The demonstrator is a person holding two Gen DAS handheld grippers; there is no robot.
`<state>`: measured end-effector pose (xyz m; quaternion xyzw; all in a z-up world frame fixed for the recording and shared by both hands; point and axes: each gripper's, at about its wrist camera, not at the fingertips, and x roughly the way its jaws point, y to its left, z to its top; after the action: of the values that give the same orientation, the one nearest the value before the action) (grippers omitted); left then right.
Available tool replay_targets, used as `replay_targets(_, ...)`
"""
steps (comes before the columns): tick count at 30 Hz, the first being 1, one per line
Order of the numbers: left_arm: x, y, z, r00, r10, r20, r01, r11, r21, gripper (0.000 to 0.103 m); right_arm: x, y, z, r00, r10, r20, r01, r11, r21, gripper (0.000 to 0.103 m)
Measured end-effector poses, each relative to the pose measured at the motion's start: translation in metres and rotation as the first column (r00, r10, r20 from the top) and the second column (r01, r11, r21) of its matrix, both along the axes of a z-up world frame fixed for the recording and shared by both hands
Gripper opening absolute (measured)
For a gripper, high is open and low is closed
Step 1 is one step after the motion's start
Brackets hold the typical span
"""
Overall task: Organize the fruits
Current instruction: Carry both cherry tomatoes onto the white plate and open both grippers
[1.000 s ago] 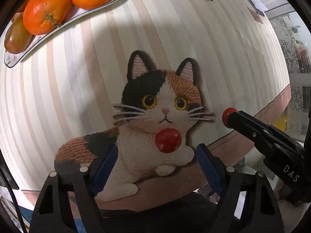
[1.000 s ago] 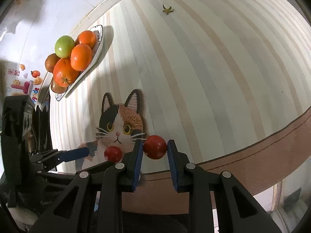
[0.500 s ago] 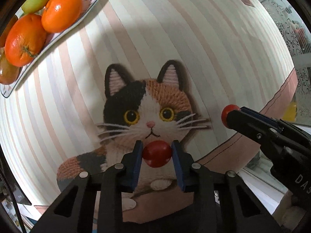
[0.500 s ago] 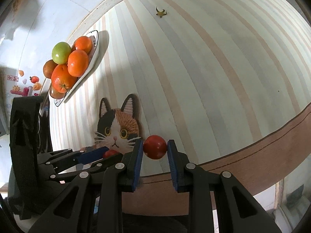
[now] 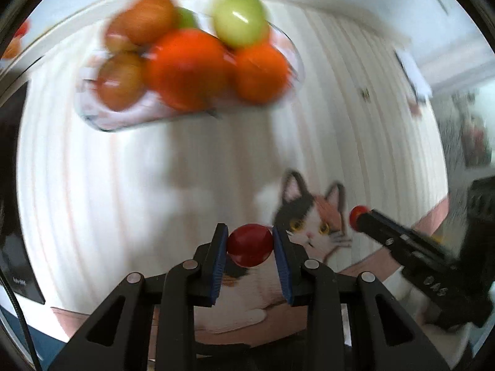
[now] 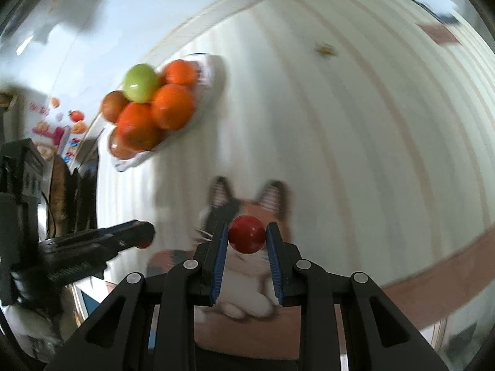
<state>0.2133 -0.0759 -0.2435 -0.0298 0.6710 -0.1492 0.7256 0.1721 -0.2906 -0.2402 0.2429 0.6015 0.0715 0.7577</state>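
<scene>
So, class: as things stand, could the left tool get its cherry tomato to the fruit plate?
Probably yes. The left tool is shut on a cherry tomato, and only bare striped tablecloth lies between it and the fruit plate. The plate is already heaped, so a free spot looks scarce.

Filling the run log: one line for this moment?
left gripper: shut on tomato | right gripper: shut on tomato | plate: piled fruit, both tomatoes off it

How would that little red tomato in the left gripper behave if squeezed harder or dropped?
Round and glossy, the small red tomato would probably roll if dropped. Its smooth skin looks slippery, and the left gripper holds it only by two narrow pads. A harder squeeze might split it.
</scene>
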Motion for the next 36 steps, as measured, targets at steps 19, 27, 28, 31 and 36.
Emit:
replay_targets(19, 0.145, 0.148, -0.03, 0.93, 0.344, -0.127, -0.36, 0.922, -0.141, 0.027, 0.116, 0.195, -0.004, 0.983, 0.123, 0.137, -0.132, 0.989, 0.062, 0.028)
replay_targets(27, 0.162, 0.153, -0.049, 0.928, 0.33, -0.171, -0.354, 0.925, -0.135, 0.027, 0.129, 0.207, -0.024, 0.984, 0.125, 0.127, -0.126, 0.992, 0.0, 0.028)
replay_targets(28, 0.161, 0.153, -0.05, 0.928, 0.33, -0.173, -0.354, 0.925, -0.135, 0.027, 0.13, 0.208, -0.025, 0.984, 0.128, 0.126, -0.129, 0.992, -0.002, 0.028)
replay_targets(31, 0.158, 0.158, -0.051, 0.925, 0.339, -0.171, -0.362, 0.923, -0.132, 0.028, 0.131, 0.211, -0.029, 0.982, 0.139, 0.124, -0.139, 0.99, -0.013, 0.028)
replay_targets(36, 0.155, 0.159, -0.056, 0.911, 0.361, -0.201, -0.389, 0.913, -0.121, 0.031, 0.131, 0.215, -0.029, 0.982, 0.141, 0.126, -0.139, 0.99, -0.027, 0.034)
